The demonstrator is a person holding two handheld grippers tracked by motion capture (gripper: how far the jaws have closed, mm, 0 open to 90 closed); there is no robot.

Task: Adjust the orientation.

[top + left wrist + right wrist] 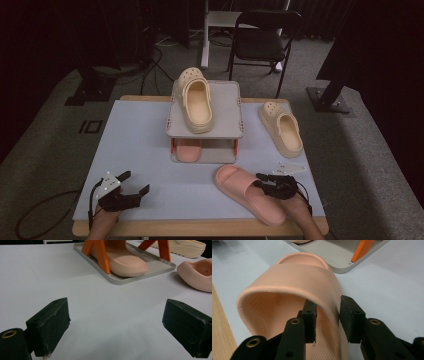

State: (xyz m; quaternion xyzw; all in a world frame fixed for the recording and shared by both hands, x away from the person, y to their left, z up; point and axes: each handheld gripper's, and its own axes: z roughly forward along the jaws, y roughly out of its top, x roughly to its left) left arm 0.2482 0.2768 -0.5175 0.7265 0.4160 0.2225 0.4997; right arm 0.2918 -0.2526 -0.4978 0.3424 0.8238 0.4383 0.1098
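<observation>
A pink slide sandal lies at the front right of the white table mat, its toe pointing toward the rack. My right gripper grips its strap on the right side. In the right gripper view one pad sits inside the strap and the other outside, both pressing on the wall, so my right gripper is shut on it. My left gripper rests at the front left, open and holding nothing. The left gripper view has bare mat between its wide jaws, with the pink slide off to the right.
A grey two-level rack with orange legs stands mid-table, a beige clog on top and a second pink slide on its lower tray. Another beige clog lies at the right. A black chair stands behind the table.
</observation>
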